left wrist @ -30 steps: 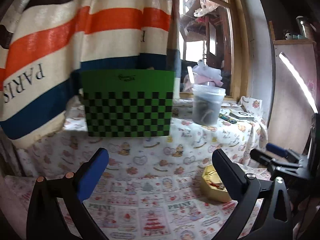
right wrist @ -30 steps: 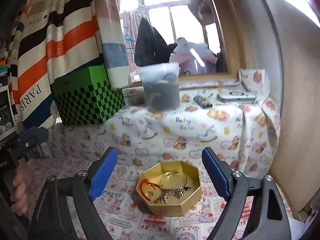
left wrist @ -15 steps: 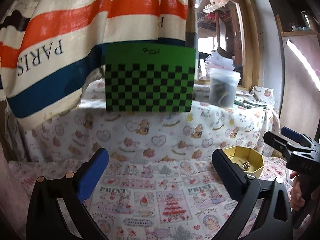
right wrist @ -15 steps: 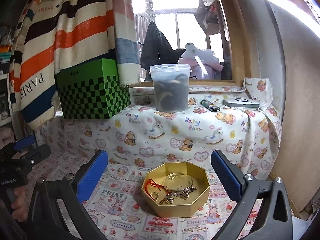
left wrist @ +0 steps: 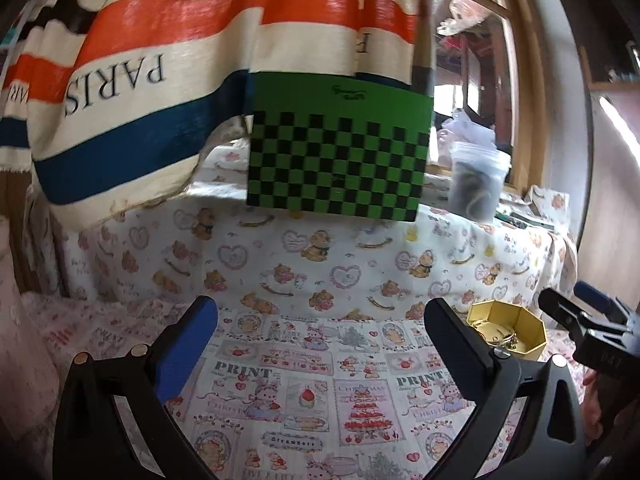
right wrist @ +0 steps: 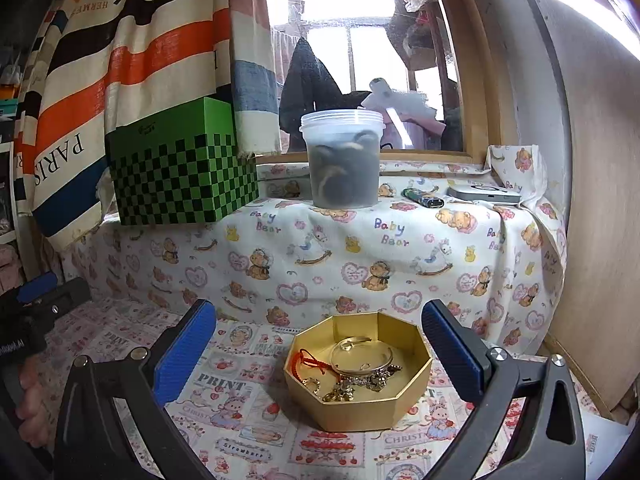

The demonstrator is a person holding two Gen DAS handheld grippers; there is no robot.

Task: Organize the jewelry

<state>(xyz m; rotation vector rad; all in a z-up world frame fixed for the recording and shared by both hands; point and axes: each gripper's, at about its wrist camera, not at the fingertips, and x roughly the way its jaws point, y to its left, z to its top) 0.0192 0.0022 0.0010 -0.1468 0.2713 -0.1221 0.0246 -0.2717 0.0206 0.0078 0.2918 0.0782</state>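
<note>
A gold octagonal box [right wrist: 376, 406] sits on the printed cloth, holding a gold bangle [right wrist: 362, 358], a red cord [right wrist: 310, 362] and tangled chains [right wrist: 352, 386]. My right gripper [right wrist: 318, 344] is open and empty, its fingers spread on either side of the box, just short of it. My left gripper [left wrist: 320, 338] is open and empty over bare cloth. The box [left wrist: 516, 330] lies to its right, behind the right finger. The other gripper [left wrist: 592, 328] shows at the far right of the left wrist view.
A green checkered box [right wrist: 180, 176] and a lidded plastic tub [right wrist: 342, 160] stand on the raised ledge behind. A lighter [right wrist: 422, 198] and a flat silver device [right wrist: 482, 194] lie on the ledge at right. A striped curtain [left wrist: 160, 72] hangs at left. A wooden panel [right wrist: 600, 240] bounds the right.
Both grippers have tilted and drawn back a little. The gold box has slid right in the left wrist view and sits lower and more centred in the right wrist view. Jaws stay open.
</note>
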